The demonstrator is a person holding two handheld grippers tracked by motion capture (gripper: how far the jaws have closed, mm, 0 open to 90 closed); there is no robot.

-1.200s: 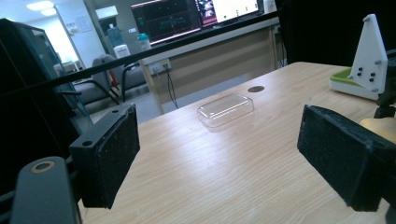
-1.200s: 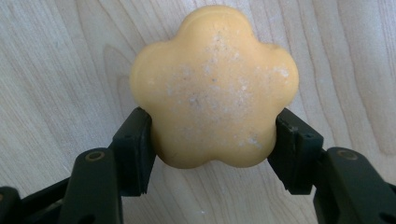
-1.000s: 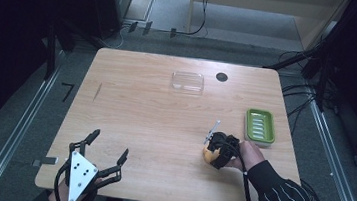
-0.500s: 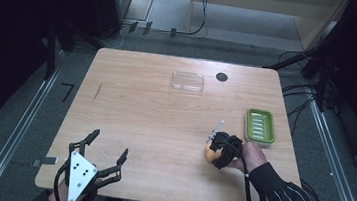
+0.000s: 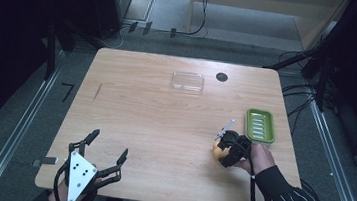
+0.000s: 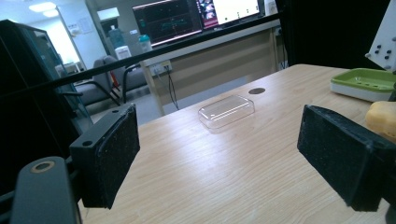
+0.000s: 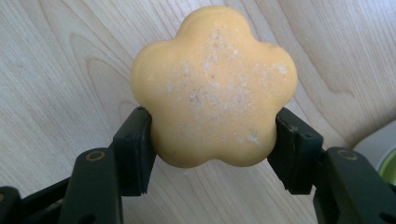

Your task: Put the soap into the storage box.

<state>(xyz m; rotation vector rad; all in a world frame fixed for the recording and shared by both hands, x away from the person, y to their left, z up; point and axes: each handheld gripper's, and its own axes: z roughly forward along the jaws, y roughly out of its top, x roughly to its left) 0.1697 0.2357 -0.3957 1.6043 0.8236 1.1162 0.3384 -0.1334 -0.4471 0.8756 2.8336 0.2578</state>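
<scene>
We find the right gripper [image 7: 212, 140] clamped on a yellow flower-shaped soap [image 7: 214, 86], its pads pressing both sides, above the table [image 5: 155, 113] just beside the green soap dish [image 5: 260, 125]. Whether the soap touches the wood we cannot tell. The left gripper [image 5: 106, 145] rests near the table's near left corner, jaws spread wide, holding nothing. A clear lid [image 5: 187, 81] lies well apart.

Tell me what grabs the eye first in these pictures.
A yellow flower-shaped soap sits clamped in the right gripper near the table's right edge, beside a green soap dish. Farther back lies a clear plastic lid. The left gripper hangs open over the near left corner.
</scene>
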